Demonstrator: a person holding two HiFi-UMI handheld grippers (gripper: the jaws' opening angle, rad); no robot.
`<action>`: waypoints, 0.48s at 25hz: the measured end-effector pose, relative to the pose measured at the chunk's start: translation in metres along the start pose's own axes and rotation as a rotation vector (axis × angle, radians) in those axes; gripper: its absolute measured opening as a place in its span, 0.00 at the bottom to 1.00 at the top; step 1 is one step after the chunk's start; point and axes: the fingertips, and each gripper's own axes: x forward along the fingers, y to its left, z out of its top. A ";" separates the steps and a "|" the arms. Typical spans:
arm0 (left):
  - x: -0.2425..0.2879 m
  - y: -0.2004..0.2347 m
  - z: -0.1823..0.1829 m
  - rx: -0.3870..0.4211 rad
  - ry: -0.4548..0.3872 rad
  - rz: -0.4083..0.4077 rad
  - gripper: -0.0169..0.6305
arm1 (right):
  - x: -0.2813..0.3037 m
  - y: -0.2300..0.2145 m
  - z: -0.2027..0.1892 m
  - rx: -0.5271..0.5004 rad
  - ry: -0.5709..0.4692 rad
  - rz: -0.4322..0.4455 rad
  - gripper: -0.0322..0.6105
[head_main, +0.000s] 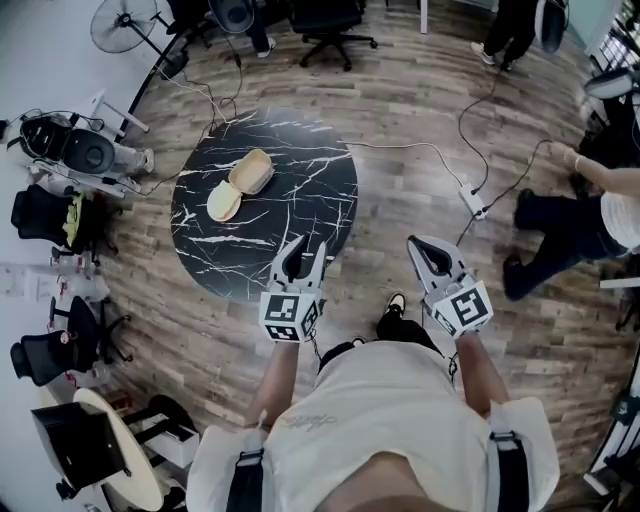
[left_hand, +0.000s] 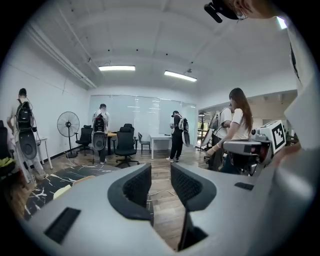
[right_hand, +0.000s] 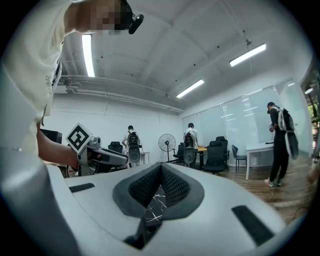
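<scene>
A round black marble table (head_main: 300, 160) stands in front of me. Two tan oval pieces lie on it toward its left: a deeper tray-like one (head_main: 251, 171) and a flatter, paler one (head_main: 223, 201) touching it. My left gripper (head_main: 307, 247) hovers over the table's near edge, open with nothing between its jaws. In the left gripper view the left gripper (left_hand: 161, 182) shows a clear gap, with the table (left_hand: 30, 187) low at the left. My right gripper (head_main: 420, 245) hangs over the wood floor, right of the table, shut and empty. The right gripper (right_hand: 161, 170) has its tips meeting.
A power strip (head_main: 473, 203) and cables lie on the floor at the right. A person (head_main: 580, 215) crouches at the far right. Office chairs (head_main: 328, 22) and a fan (head_main: 120, 22) stand beyond the table. A white table (head_main: 135, 470) and gear crowd the left side.
</scene>
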 end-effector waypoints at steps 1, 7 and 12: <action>0.008 0.002 0.001 -0.011 0.001 0.007 0.22 | 0.006 -0.008 -0.001 0.003 0.002 0.011 0.06; 0.043 0.010 0.002 -0.028 0.028 0.072 0.22 | 0.029 -0.042 -0.002 0.016 0.009 0.083 0.06; 0.058 0.021 -0.001 -0.032 0.055 0.126 0.22 | 0.052 -0.058 -0.008 0.003 0.017 0.134 0.06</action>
